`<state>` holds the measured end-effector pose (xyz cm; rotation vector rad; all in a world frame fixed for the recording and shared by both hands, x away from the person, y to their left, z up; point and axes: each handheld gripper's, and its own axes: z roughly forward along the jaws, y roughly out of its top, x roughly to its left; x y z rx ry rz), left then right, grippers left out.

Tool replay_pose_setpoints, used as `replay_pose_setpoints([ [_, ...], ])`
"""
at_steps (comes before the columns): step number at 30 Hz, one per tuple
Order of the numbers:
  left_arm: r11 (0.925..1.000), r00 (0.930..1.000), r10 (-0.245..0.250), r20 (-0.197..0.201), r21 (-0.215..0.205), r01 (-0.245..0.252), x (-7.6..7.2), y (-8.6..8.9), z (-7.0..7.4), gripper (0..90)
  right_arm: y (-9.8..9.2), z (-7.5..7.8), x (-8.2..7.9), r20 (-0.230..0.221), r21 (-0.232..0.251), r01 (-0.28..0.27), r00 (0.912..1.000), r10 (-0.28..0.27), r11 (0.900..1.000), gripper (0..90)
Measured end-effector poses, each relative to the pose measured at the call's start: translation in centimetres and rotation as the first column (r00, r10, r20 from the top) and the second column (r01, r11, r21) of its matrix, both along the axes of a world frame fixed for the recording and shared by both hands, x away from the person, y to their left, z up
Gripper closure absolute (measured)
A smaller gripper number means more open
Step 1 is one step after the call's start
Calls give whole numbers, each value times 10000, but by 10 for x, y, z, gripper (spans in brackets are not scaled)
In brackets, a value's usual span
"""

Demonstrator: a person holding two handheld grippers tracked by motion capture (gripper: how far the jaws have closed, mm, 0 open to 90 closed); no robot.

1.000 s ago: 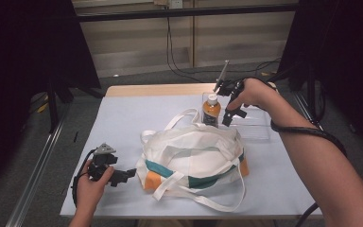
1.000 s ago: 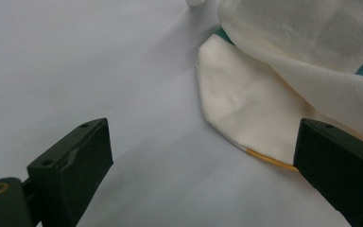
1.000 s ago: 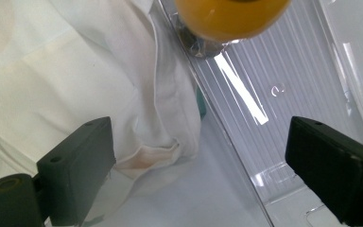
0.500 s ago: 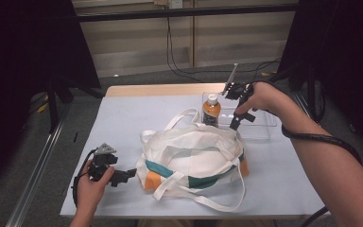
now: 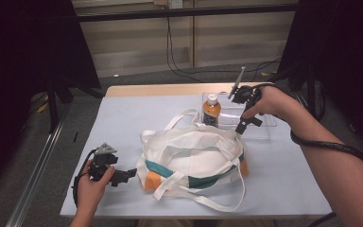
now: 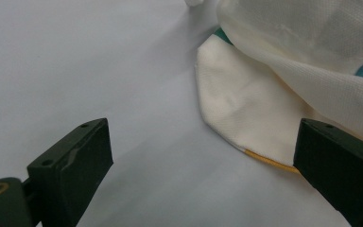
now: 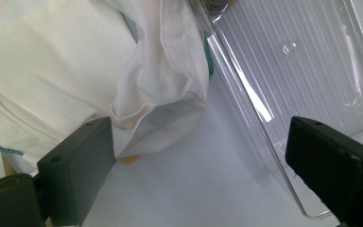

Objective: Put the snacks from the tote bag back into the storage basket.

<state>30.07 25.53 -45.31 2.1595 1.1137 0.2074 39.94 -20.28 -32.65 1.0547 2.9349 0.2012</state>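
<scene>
A white cloth tote bag (image 5: 194, 153), banded in teal and orange, slumps across the middle of the pale tabletop (image 5: 137, 113); your right tongs (image 5: 242, 126) hang over its far right corner, jaws apart with nothing between them, beside a clear plastic tray (image 5: 264, 125) in which an orange bottle (image 5: 211, 111) stands upright at the left end. Your left tongs (image 5: 128, 174) rest low at the bag's near left end, jaws likewise wide and empty; in the left gripper view the bag's rounded corner (image 6: 246, 118) lies just ahead of them.

Expect the bag to be light and thoroughly limp (it will fold, sag and slide on the smooth tabletop rather than hold a shape); a pinch on a flat panel will likely gather only one layer. The better holds are probably the doubled edge at the rim or the webbing handles (image 5: 203, 201), which look thicker and give the pads something to bite. In the right gripper view a bunched fold (image 7: 165, 94) of the rim sits close to the tray's wall; take it there and mind the stiff plastic, which could skid or tip the bottle if nudged.
</scene>
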Motion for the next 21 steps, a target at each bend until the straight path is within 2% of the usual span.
replay_pose_setpoints([
  [5,10000,10000,7,8,6,-7,0,-1,0,50,-5,-1,-4,-4,63,17,10000,-17,10000,89],
  [6,10000,9998,30,174,24,-30,0,-1,-1,50,-6,-1,-5,-44,82,45,10000,-44,10000,89],
  [12,9999,9999,-22,118,116,20,1,0,0,50,-13,-4,-11,-94,90,72,9999,-71,9999,89],
  [20,9999,9997,127,208,-36,-126,1,-1,0,50,-18,-8,-20,-26,136,130,9999,-129,9998,90],
  [21,9999,9997,126,203,-43,-125,1,-1,0,50,-18,-8,-20,-36,79,7,10000,-7,10000,89],
])
